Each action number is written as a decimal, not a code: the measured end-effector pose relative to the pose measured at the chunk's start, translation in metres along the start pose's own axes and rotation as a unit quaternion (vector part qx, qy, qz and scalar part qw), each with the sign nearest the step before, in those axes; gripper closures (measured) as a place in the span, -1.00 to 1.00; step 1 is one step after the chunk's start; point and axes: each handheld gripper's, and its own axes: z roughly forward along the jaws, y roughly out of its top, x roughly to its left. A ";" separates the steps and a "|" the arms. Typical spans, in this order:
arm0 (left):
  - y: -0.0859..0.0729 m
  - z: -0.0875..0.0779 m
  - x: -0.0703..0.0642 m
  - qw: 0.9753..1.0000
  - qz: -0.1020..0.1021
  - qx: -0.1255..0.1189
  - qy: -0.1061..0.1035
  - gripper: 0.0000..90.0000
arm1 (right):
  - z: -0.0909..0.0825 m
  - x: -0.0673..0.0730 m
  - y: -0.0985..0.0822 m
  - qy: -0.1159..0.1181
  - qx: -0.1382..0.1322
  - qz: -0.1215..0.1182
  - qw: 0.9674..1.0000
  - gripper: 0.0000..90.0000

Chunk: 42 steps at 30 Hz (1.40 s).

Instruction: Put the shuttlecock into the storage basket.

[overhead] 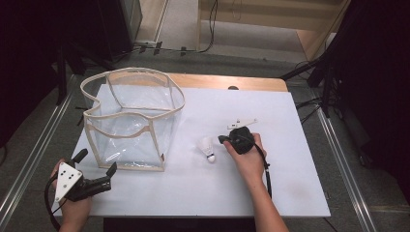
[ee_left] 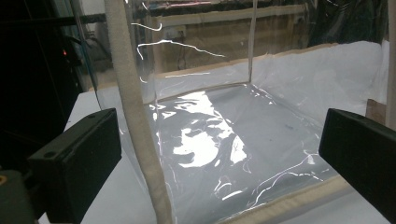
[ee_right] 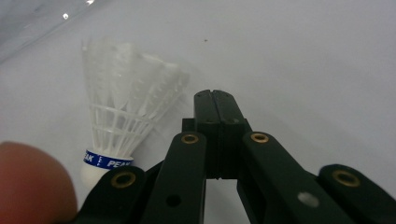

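White surface [overhead: 290, 193]: the shuttlecock [overhead: 208, 149] lies at nine o'clock of the right hand-held gripper [overhead: 223, 139], jaws pressed together. The left hand-held gripper [overhead: 95, 162], spread wide, faces the clear bag [overhead: 130, 118], probably to steady it.

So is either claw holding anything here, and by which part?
Nothing is held. The right claw is shut and empty beside the shuttlecock; the left claw is open, facing the clear bag without gripping it.

Shuttlecock [ee_right: 122, 116] blue band: white "PEAK"; preceding letters unreadable.
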 end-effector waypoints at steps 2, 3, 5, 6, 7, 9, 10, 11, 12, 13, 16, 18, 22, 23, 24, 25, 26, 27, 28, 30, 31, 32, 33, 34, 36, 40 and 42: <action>0.000 0.000 0.000 1.000 0.000 0.000 0.000 -1.00 | 0.001 0.003 0.001 0.004 0.001 -0.007 1.000 0.95; 0.000 0.000 0.000 1.000 0.000 0.000 0.000 -1.00 | 0.002 0.005 0.003 0.008 0.000 -0.009 1.000 0.95; 0.000 0.000 0.000 1.000 0.000 0.000 0.000 -1.00 | 0.003 0.008 0.005 0.012 -0.002 -0.017 1.000 0.95; 0.000 0.000 0.000 1.000 0.000 0.000 0.000 -1.00 | 0.004 0.011 0.006 0.015 -0.001 -0.021 1.000 0.95; 0.000 0.000 0.000 1.000 0.000 0.000 -0.001 -1.00 | 0.004 0.013 0.007 0.018 0.001 -0.020 1.000 0.95; 0.000 0.000 0.000 1.000 0.000 0.000 -0.001 -1.00 | 0.005 0.017 0.009 0.022 -0.001 -0.030 0.999 0.95; 0.000 0.000 0.000 1.000 -0.001 0.000 -0.001 -1.00 | 0.005 0.019 0.010 0.025 -0.001 -0.030 0.999 0.95; 0.000 0.000 0.000 1.000 -0.001 0.000 -0.001 -1.00 | 0.004 0.021 0.011 0.028 -0.002 -0.034 0.999 0.95; 0.000 0.000 0.000 1.000 -0.001 -0.001 -0.002 -1.00 | 0.004 0.022 0.011 0.028 -0.002 -0.034 0.999 0.95; 0.000 0.000 0.000 1.000 -0.001 -0.001 -0.002 -1.00 | 0.004 0.024 0.011 0.031 -0.002 -0.034 0.999 0.95; 0.000 0.000 0.000 1.000 -0.001 0.000 -0.002 -1.00 | 0.005 0.029 0.012 0.035 0.003 -0.038 0.999 0.95; 0.000 0.000 0.000 1.000 0.000 0.000 -0.002 -1.00 | 0.007 0.032 0.013 0.039 0.005 -0.044 0.998 0.95; 0.000 0.000 0.000 1.000 -0.001 0.000 -0.002 -1.00 | 0.010 0.038 0.013 0.051 0.004 -0.053 0.997 0.95; 0.000 0.000 0.000 1.000 0.000 0.000 -0.002 -1.00 | 0.010 0.040 0.014 0.051 0.006 -0.055 0.997 0.95; 0.000 0.000 0.000 1.000 0.000 0.000 -0.002 -1.00 | 0.010 0.042 0.014 0.052 0.006 -0.058 0.997 0.94; 0.000 0.000 0.000 1.000 0.000 0.000 -0.002 -1.00 | 0.011 0.043 0.014 0.054 0.005 -0.061 0.997 0.94; 0.000 0.000 0.000 1.000 0.000 0.000 -0.002 -1.00 | 0.010 0.043 0.015 0.055 0.004 -0.062 0.997 0.94; 0.000 0.000 0.000 1.000 0.000 0.000 -0.002 -1.00 | 0.010 0.044 0.015 0.056 0.003 -0.063 0.996 0.95; 0.000 0.000 0.000 1.000 0.000 0.000 -0.002 -1.00 | 0.009 0.045 0.015 0.057 0.001 -0.061 0.997 0.94; 0.000 0.000 0.000 1.000 0.000 0.000 -0.002 -1.00 | 0.008 0.046 0.015 0.056 0.000 -0.061 0.997 0.94; 0.000 0.000 0.000 1.000 0.000 0.000 -0.002 -1.00 | 0.007 0.045 0.016 0.056 -0.003 -0.064 0.996 0.92; 0.000 0.000 0.000 1.000 0.000 0.000 -0.002 -1.00 | 0.006 0.046 0.016 0.054 -0.005 -0.061 0.997 0.90; 0.000 0.000 0.000 1.000 0.000 0.000 -0.002 -1.00 | 0.004 0.045 0.016 0.056 -0.008 -0.062 0.996 0.87; 0.000 0.000 0.000 1.000 -0.001 0.000 -0.002 -1.00 | 0.002 0.045 0.016 0.057 -0.010 -0.059 0.997 0.84; 0.000 0.000 0.000 1.000 -0.001 0.000 -0.002 -1.00 | -0.001 0.044 0.016 0.061 -0.012 -0.060 0.996 0.73; 0.000 0.000 0.000 1.000 -0.001 0.000 -0.003 -1.00 | -0.009 0.044 0.014 0.067 -0.009 -0.052 0.996 0.28; 0.000 0.000 0.000 1.000 -0.001 0.000 -0.002 -1.00 | -0.013 0.044 0.013 0.069 -0.012 -0.050 0.996 0.06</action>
